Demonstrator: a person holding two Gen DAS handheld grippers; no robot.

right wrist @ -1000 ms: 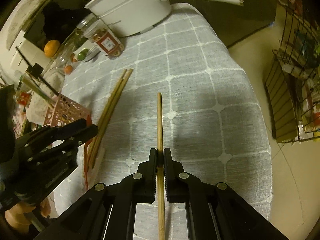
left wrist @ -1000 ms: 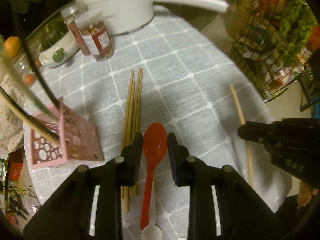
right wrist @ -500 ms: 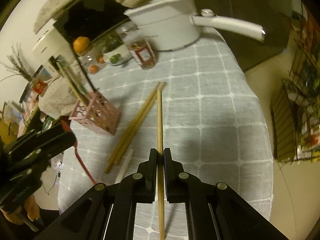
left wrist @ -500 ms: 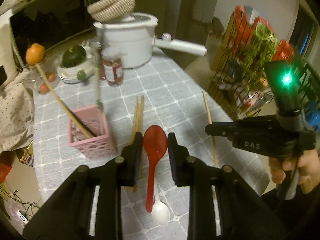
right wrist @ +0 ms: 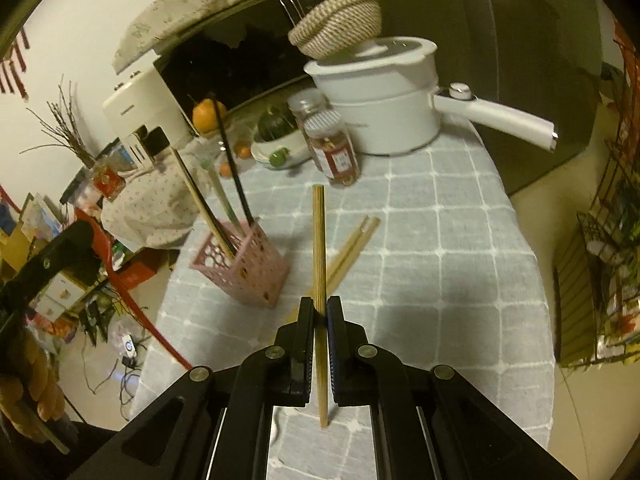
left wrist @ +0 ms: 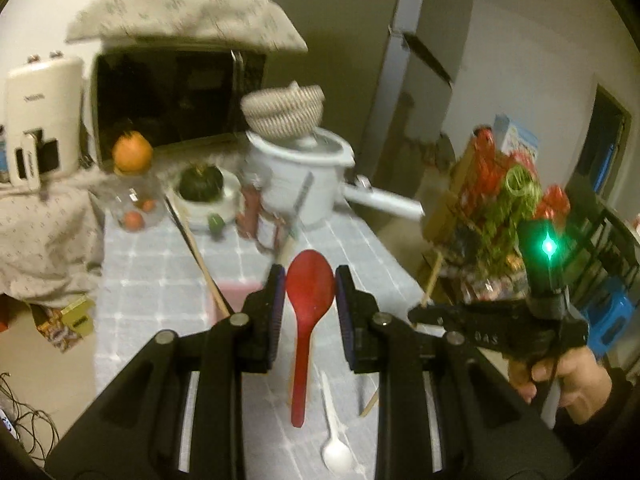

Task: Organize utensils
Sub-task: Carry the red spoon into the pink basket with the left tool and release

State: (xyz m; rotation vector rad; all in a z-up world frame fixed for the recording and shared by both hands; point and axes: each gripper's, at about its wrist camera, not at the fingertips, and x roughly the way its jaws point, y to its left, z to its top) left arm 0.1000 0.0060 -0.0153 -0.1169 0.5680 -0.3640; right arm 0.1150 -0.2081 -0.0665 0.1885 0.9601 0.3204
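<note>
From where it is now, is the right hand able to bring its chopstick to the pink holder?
Probably yes. The right tongs grip the chopstick above the table, and the pink holder stands ahead to their left with an open top. Only the sticks already leaning inside could crowd the opening.

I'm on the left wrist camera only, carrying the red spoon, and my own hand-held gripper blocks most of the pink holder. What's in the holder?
Observer: The pink holder stands upright on the checked cloth, with several chopsticks leaning in it, one of them dark.
Operator: Any chopsticks not yet put away?
Observer: Yes, a few wooden chopsticks lie loose on the cloth, to the right of the holder and apart from it.
Operator: How is the other one gripped?
Observer: The right hand-held gripper is shut on a single wooden chopstick, which sticks out past both ends of the pads.
</note>
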